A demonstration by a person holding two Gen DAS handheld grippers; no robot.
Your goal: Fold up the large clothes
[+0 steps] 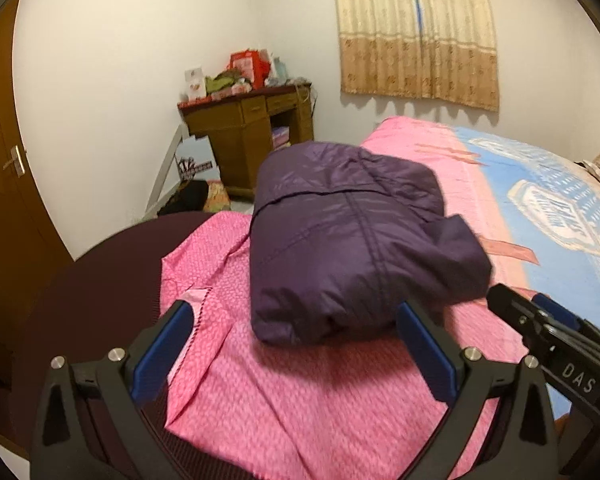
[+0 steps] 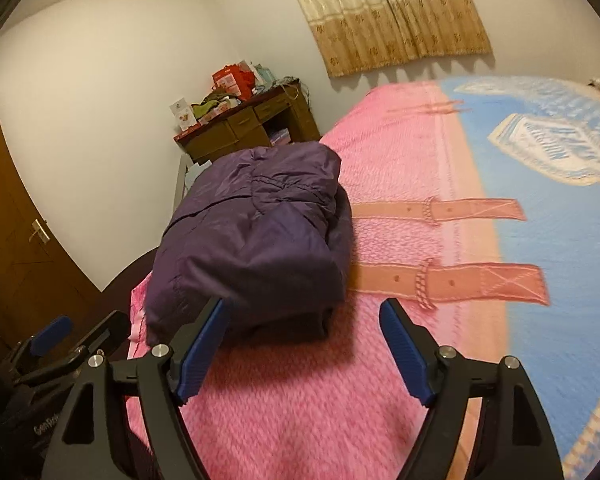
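A dark purple padded jacket (image 1: 352, 240) lies folded into a thick bundle on the pink end of the bed cover (image 1: 308, 408). In the right wrist view the same jacket (image 2: 252, 248) sits at centre left. My left gripper (image 1: 296, 316) is open just short of the bundle's near edge, and its blue pads (image 1: 160, 356) touch nothing. My right gripper (image 2: 306, 308) is open too; its left fingertip overlaps the jacket's near right corner in the picture, and no cloth is pinched. Each gripper shows in the other's view, the right one (image 1: 540, 320) beside the left one (image 2: 60, 340).
The bed cover turns blue with a white print (image 2: 552, 148) to the right. A dark rounded footboard (image 1: 112, 264) borders the bed on the left. A cluttered wooden desk (image 1: 248, 128) stands in the far corner, with a brown door (image 1: 4, 184) on the left and a curtain (image 1: 416, 28) behind.
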